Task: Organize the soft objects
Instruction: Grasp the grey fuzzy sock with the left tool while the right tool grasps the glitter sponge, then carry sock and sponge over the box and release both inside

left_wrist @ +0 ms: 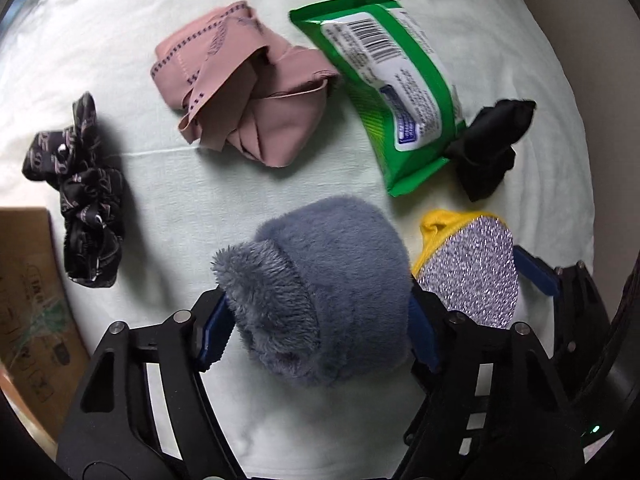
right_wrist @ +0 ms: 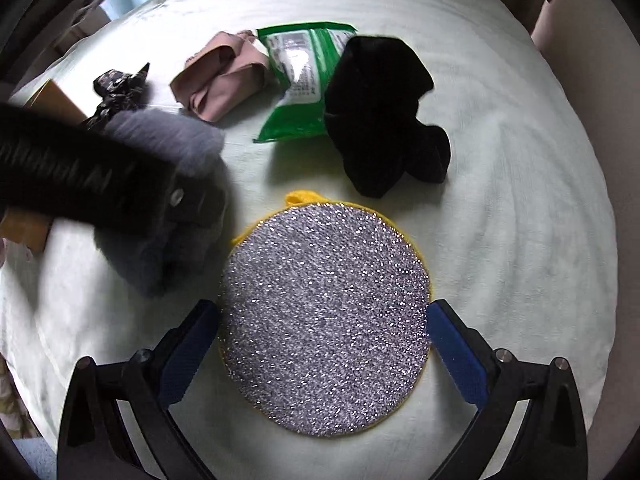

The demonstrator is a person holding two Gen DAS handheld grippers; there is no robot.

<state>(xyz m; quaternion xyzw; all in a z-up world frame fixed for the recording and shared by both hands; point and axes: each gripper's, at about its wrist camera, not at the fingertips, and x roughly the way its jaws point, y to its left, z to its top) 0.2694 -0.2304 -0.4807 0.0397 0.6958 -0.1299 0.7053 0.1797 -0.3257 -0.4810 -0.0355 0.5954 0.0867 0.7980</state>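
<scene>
A pale sheet [left_wrist: 168,208] is lying beneath scattered soft items. At lower centre of the left view, the left gripper [left_wrist: 316,330] is clamping a grey plush piece [left_wrist: 320,300]. At lower centre of the right view, the right gripper [right_wrist: 324,344] is standing open, straddling a round sparkly scrubber [right_wrist: 324,320] below a green wipes pack [right_wrist: 300,80].

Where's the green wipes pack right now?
The green wipes pack lies flat on the pale sheet at the far side, between the pink cloth on its left and the black cloth on its right.
</scene>
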